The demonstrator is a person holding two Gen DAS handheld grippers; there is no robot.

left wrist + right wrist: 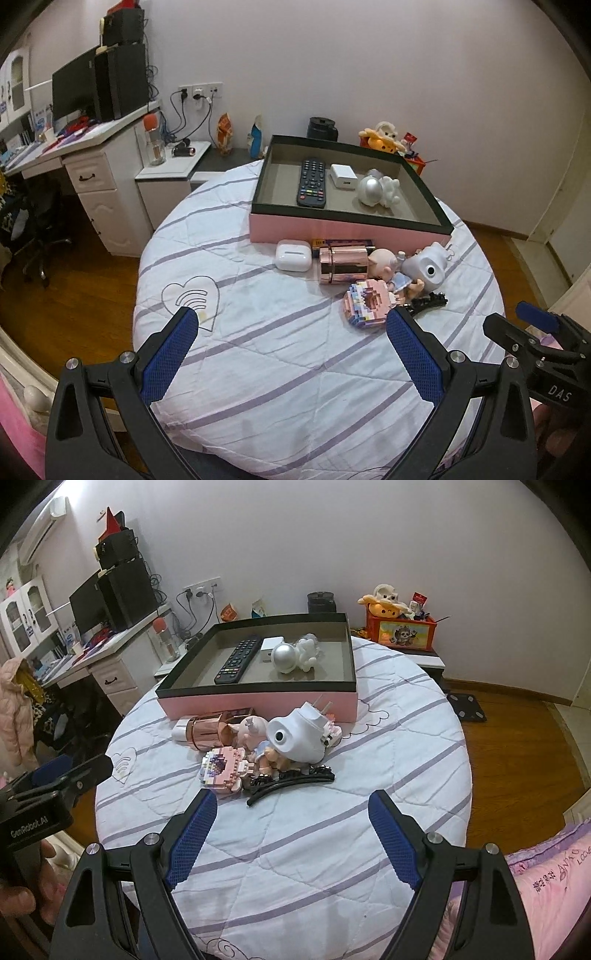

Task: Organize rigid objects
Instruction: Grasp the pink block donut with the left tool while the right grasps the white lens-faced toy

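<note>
A pink box with a dark rim (pixel 347 230) (pixel 258 701) stands on the striped bed cover. It holds a black remote (pixel 312 182) (pixel 238 660), a white charger (pixel 343 176) and a silver-white astronaut figure (pixel 376 190) (pixel 293 657). In front of it lie a white earbud case (pixel 293 255), a rose-gold cylinder (pixel 343 265) (pixel 207 731), a doll (pixel 391 267), a white plug-in device (pixel 426 269) (pixel 299 736), a pink brick model (pixel 365 302) (pixel 221 768) and a black hair clip (pixel 291 781). My left gripper (pixel 291 319) and right gripper (pixel 291 801) are open and empty, short of the pile.
A white desk (pixel 92 147) with a monitor and speakers stands at the left. A low shelf with a red toy box (pixel 400 633) stands behind the bed. Wooden floor (pixel 74 277) surrounds the round bed. A pink quilt (pixel 546 886) lies at the right.
</note>
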